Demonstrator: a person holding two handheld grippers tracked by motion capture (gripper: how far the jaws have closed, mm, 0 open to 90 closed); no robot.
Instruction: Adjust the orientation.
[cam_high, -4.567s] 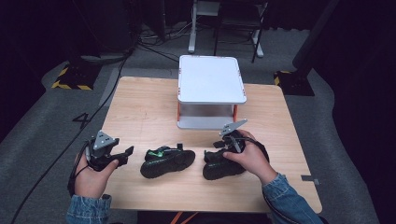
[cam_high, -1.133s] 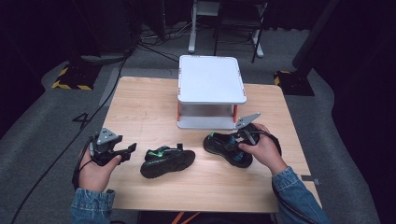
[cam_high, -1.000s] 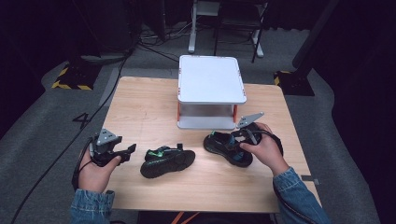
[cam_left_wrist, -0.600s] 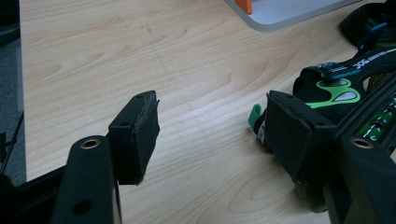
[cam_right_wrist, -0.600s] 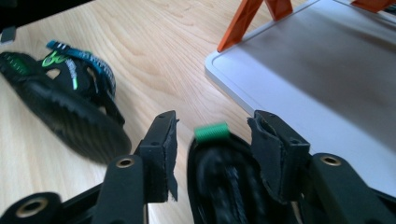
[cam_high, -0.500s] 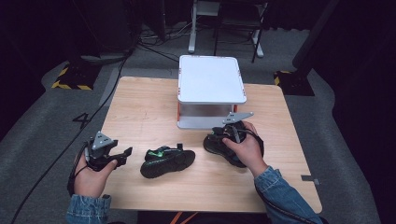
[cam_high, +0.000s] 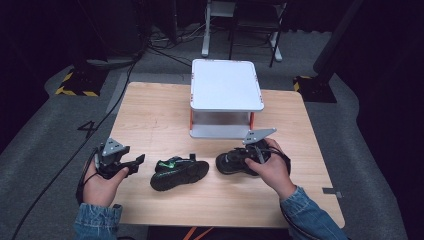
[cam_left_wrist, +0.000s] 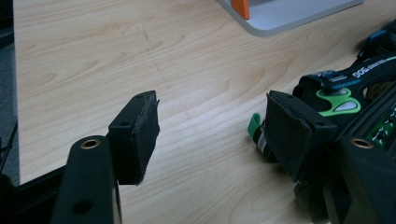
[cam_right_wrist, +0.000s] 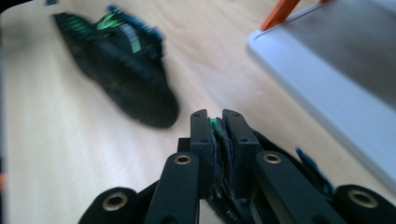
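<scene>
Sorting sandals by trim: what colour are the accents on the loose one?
Green on black sandal; clearest in left gripper view.

Left sandal (cam_left_wrist: 355, 88): white lettering on black strap, first letters "DOG", the rest too small to read. Floor left of tabletop: a "4" (cam_high: 89, 128) marked on grey carpet. Nothing else legible.

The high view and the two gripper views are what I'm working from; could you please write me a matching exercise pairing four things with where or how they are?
Things:
1. left tongs
2. right tongs
3. white stand
4. left sandal

States:
A. lying free on the table, between the two hands
B. shut on a strap of the right sandal
C. open, nothing between the pads
D. at the table's far middle, on orange legs

Pairs: 1-C, 2-B, 3-D, 4-A
</scene>
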